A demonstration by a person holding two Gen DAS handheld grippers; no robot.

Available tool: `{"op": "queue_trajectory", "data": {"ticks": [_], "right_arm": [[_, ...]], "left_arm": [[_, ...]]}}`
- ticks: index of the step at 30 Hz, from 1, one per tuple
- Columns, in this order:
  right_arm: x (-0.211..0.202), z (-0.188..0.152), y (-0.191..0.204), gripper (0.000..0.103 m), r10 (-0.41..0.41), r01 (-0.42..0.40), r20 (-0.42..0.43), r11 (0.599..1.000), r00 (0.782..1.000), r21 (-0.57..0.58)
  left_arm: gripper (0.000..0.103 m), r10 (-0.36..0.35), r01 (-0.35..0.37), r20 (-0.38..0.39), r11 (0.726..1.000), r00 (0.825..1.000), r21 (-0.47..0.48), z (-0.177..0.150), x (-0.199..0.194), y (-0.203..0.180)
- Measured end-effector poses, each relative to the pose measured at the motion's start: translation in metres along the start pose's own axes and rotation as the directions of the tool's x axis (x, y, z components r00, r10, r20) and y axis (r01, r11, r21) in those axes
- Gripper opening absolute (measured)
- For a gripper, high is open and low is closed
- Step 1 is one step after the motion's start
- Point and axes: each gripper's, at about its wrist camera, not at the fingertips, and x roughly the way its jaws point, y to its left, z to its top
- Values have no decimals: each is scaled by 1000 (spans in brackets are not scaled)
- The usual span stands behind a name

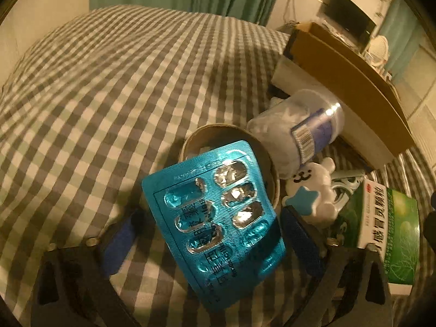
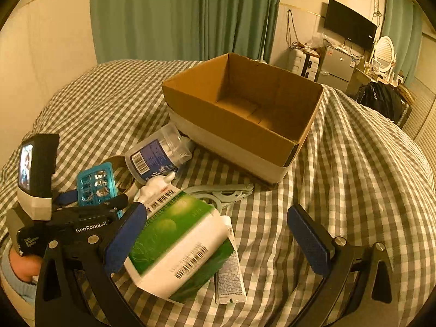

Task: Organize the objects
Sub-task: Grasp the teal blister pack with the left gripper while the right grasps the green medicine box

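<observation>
Two tools are in view, both over a checked bed (image 2: 354,177). Left tool (image 1: 211,214): the jaws stand wide and a blue blister pack (image 1: 218,234) spans the gap between the blue pads (image 1: 120,234). The pack is clear of the bed and tilted, and its side edges lie at or just inside the pads. In the right wrist view it stands upright in this tool, so it appears gripped across its width. A hand (image 2: 24,267) holds the left tool from below. Right tool (image 2: 218,209): the jaws stand wide and grip nothing. A green and white box (image 2: 177,234) lies on the bed between the jaws, close against the left pad; contact there cannot be confirmed. A white tube (image 2: 230,275) lies partly under the box. Behind the pack sits a brown ring (image 1: 218,126) with its opening up; the pack hides most of its interior. A clear jar (image 2: 158,158) with a blue label lies on its side just beside the ring, its far end against the carton (image 2: 231,125); white contents show through its wall. The carton stands open-topped on the bed, and only its bare floor and walls show inside. A white figure (image 1: 313,188) with a blue star lies between the jar and the box. A pale clamp (image 2: 226,190) lies between the box and the carton.
</observation>
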Motion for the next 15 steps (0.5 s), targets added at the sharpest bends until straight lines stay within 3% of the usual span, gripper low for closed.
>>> {"op": "queue_trajectory", "data": {"ticks": [1, 2, 4, 6, 8, 9, 11, 15], "right_arm": [[-1, 0, 0, 103, -1, 1, 2, 1000, 1000, 0], [-3, -1, 0, 103, -2, 2, 6, 1000, 1000, 0], [-8, 0, 2, 103, -4, 4, 22, 1000, 1000, -5], [-13, -1, 6, 103, 1, 0, 30, 1000, 1000, -16], [-16, -3, 13, 103, 19, -18, 28, 999, 999, -26], [-16, -6, 16, 103, 24, -23, 20, 999, 1000, -30], [-11, -11, 24, 103, 19, -19, -7, 999, 1000, -41], [4, -14, 34, 103, -3, 1, -77, 1000, 997, -25]], "left_arm": [[71, -23, 23, 2, 1000, 1000, 15, -1, -4, -2], [63, -46, 47, -2, 999, 999, 26, -2, -7, -5], [59, -34, 33, 11, 998, 999, 50, -6, -13, -8], [48, -33, 33, 9, 998, 999, 58, -8, -21, -8], [21, -41, 40, 21, 997, 999, 63, -10, -31, -10], [14, -43, 41, 31, 997, 999, 68, -9, -37, -11], [8, -36, 30, 69, 996, 997, 79, -9, -52, -12], [7, -10, -2, 122, 996, 992, 91, -7, -58, -3]]}}
